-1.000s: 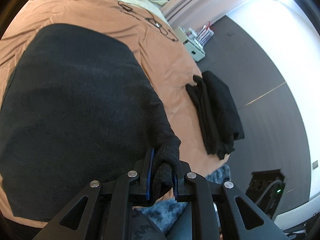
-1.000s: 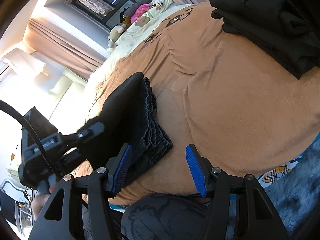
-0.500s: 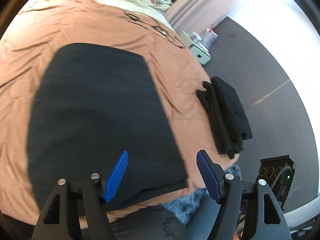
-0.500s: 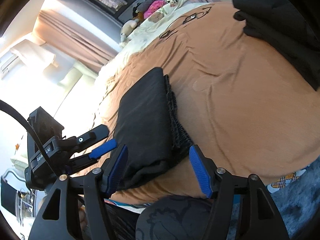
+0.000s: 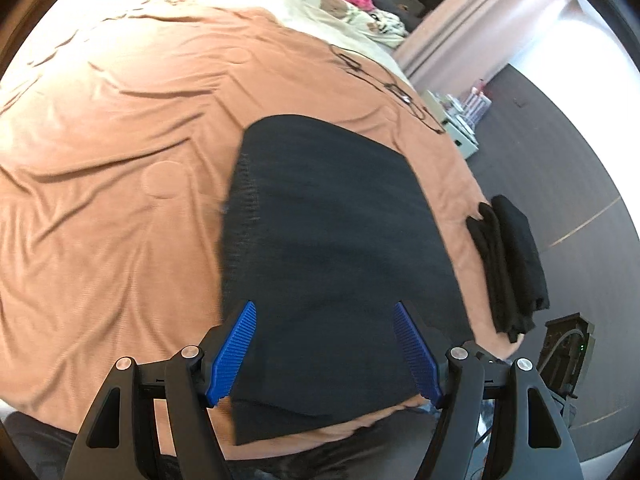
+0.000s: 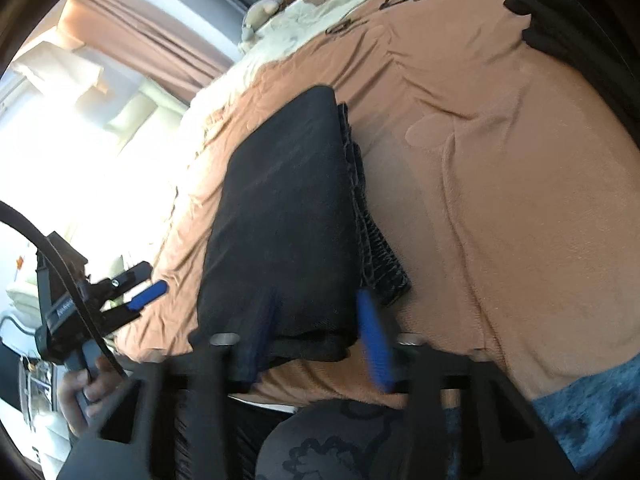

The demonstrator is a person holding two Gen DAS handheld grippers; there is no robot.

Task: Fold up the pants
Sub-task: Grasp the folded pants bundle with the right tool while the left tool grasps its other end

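1. Black pants, folded into a compact rectangle, lie flat on the tan bedspread close to the near edge of the bed; the ribbed elastic waistband shows along one long side of the stack

2. Left gripper: blue pads spread wide above the near end of the pants, nothing between them and no cloth touched; seen from the right wrist, it hangs just off the far side of the fold

3. Right gripper: blurred by motion, its jaws are closing with the near edge of the folded pants between them; whether the pads already press on the cloth cannot be told

4. A second pile of dark folded garments sits at the corner of the bed, well apart from the pants in hand

5. Step in hand, as judged: the folding itself looks finished or nearly so, and the right gripper is taking hold of the bundle's near edge

6. Next move, as judged: a firm pinch through all layers so none slips loose, then either one more fold or a level carry to the pile, with the left gripper free to support the far side
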